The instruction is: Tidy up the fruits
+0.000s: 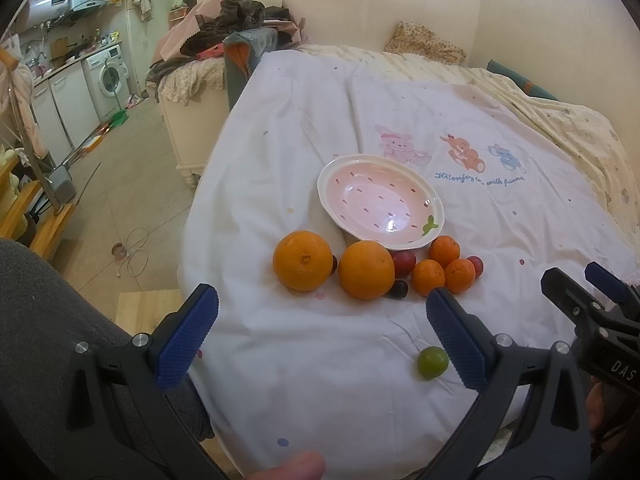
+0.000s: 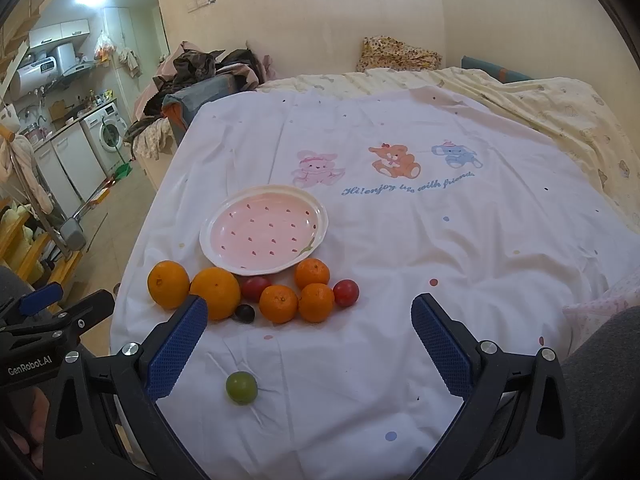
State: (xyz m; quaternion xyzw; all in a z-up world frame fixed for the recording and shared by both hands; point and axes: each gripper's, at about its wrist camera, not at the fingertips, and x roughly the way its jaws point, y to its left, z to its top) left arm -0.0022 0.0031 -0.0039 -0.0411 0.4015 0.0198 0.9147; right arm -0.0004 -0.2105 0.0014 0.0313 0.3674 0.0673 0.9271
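A pink dish (image 1: 344, 168) (image 2: 210, 240) with a white rim lies empty on the white bedsheet. In front of it sit two large oranges (image 1: 303, 260) (image 2: 168, 284), three small tangerines (image 1: 428, 277) (image 2: 278, 303), red plums (image 1: 403, 262) (image 2: 345, 292) and a dark plum (image 1: 398, 290) (image 2: 245, 313). A green plum (image 1: 433, 362) (image 2: 241, 387) lies alone nearer me. My left gripper (image 1: 322, 304) hangs open above the sheet, short of the fruit. Its jaws hold nothing. The right gripper (image 2: 310, 312) (image 1: 592, 280) is open too, with only sheet between its blue pads (image 2: 176, 348).
The sheet (image 2: 400, 260) covers a bed whose left edge drops to a tiled floor (image 1: 120, 184). A pile of clothes (image 1: 236, 20) lies at the head of the bed, left. A yellow quilt (image 2: 560, 120) runs along the right. A person's grey-clad leg (image 1: 52, 320) is at lower left.
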